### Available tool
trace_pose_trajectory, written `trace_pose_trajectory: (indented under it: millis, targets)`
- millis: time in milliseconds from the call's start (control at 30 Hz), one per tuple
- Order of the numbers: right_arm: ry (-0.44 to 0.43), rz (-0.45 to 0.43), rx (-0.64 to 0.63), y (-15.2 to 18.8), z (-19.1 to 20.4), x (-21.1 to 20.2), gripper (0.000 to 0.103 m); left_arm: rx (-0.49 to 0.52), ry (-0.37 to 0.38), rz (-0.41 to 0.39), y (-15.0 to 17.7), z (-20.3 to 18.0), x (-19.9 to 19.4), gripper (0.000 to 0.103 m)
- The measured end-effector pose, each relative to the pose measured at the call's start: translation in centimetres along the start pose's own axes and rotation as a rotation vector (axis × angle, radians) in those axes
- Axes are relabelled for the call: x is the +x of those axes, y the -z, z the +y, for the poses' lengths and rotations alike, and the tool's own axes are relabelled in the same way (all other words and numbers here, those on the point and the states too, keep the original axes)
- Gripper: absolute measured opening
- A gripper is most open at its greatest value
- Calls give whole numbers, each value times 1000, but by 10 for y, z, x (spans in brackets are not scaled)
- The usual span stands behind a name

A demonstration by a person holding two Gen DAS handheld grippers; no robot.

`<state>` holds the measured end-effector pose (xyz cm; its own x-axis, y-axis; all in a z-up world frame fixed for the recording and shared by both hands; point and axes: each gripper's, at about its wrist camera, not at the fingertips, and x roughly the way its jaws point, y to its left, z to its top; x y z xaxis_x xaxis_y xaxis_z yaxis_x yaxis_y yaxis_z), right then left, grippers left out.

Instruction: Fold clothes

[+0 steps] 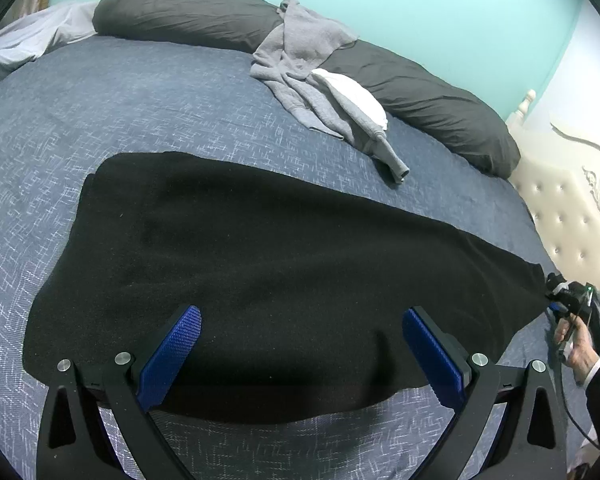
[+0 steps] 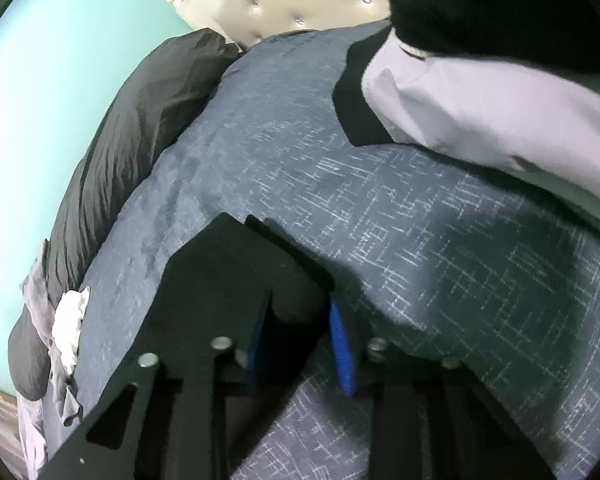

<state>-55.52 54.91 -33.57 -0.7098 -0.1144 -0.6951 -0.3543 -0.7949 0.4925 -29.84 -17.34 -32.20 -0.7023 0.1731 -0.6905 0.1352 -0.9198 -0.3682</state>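
Note:
A black garment (image 1: 260, 256) lies spread flat across the blue patterned bedspread (image 1: 100, 120). My left gripper (image 1: 302, 314) hovers over its near edge, open, with the blue pads (image 1: 172, 356) wide apart and nothing between them. At the far right a hand holds my right gripper (image 1: 562, 300), which is pinching the garment's right end. In the right wrist view my right gripper (image 2: 300, 308) is shut on a bunch of that black garment (image 2: 236, 264), and the cloth covers the fingertips. One blue pad (image 2: 342, 356) shows beside the bunch.
A crumpled grey garment (image 1: 300, 64) and a white cloth (image 1: 356, 96) lie near two dark grey pillows (image 1: 440, 108). The cream tufted headboard (image 1: 572, 236) is on the right. In the right wrist view, pale lavender fabric (image 2: 480, 100) and black fabric (image 2: 500, 8) fill the upper right.

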Motion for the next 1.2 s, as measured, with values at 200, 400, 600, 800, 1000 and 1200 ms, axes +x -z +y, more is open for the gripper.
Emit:
trace_pose_trajectory:
  millis: [200, 400, 600, 800, 1000, 1200]
  targets:
    - [0, -27, -44, -1, 11, -7, 14, -4, 3, 0, -1, 1, 0, 103]
    - [-15, -65, -82, -4, 24, -18, 12, -9, 13, 0, -1, 1, -1, 103]
    - [-68, -99, -117, -7, 45, -37, 11, -13, 27, -3, -1, -1, -5, 103]
    - [-110, -124, -150, -8, 68, -59, 11, -16, 43, -11, -3, -1, -11, 103]
    - [-156, -140, -199, -9, 101, -81, 11, -24, 59, -33, -8, 2, -24, 103]
    - [-208, -150, -261, 0, 144, -101, 11, -37, 69, -52, -11, 12, -38, 103]
